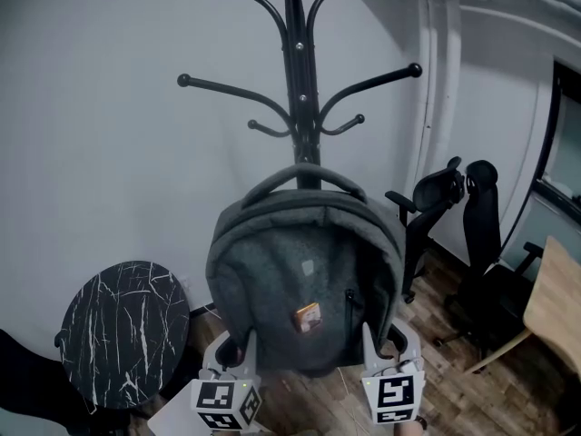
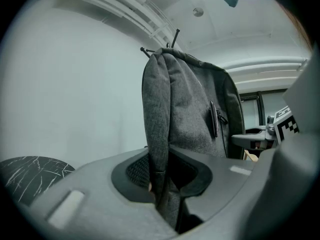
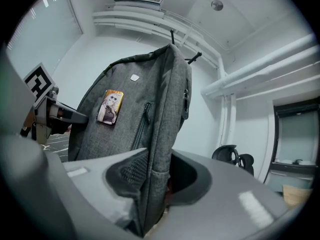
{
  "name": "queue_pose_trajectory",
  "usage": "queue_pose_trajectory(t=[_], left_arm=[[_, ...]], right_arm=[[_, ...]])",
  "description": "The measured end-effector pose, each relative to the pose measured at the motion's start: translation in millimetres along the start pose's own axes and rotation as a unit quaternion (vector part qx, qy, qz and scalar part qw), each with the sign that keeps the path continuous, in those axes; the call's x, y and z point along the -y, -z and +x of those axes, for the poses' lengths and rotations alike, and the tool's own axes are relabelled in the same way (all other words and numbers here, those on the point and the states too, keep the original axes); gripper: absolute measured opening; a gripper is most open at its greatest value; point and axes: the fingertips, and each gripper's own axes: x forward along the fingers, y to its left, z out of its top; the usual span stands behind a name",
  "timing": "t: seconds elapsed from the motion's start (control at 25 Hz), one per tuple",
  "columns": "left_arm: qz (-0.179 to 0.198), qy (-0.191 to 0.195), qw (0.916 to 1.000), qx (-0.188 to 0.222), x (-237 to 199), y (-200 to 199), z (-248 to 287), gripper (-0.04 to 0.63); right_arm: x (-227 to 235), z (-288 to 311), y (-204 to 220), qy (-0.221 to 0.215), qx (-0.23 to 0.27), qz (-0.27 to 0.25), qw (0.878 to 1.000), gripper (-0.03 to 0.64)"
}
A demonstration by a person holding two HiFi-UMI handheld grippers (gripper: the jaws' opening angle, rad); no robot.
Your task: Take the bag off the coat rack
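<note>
The grey fabric backpack (image 1: 304,280) hangs in front of the black metal coat rack (image 1: 298,71) and hides its lower pole; I cannot tell whether the top handle sits on a hook; its bottom edge is lost behind my grippers; my left gripper (image 2: 165,181) is clamped on the backpack's left side edge; my right gripper (image 3: 155,181) pinches the right edge, jaws slightly wider.

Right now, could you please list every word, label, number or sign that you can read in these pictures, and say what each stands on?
No words or numbers can be read anywhere.
Pale tag on the grey backpack: too small to read.
Picture card on the backpack: an image, no legible print.
Marker cube at left and marker cube at right: black-and-white square patterns, not text.
</note>
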Motion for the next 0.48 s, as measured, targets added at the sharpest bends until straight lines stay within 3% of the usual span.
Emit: queue_pose_trajectory(t=[0.48], left_arm=[[0.007,-0.012,0.9999,0.008,23.3,0.1,-50.3,0.074]], right_arm=[[-3.8,-52.3,-2.0,-0.003,0.011,0.000,1.000,0.106]])
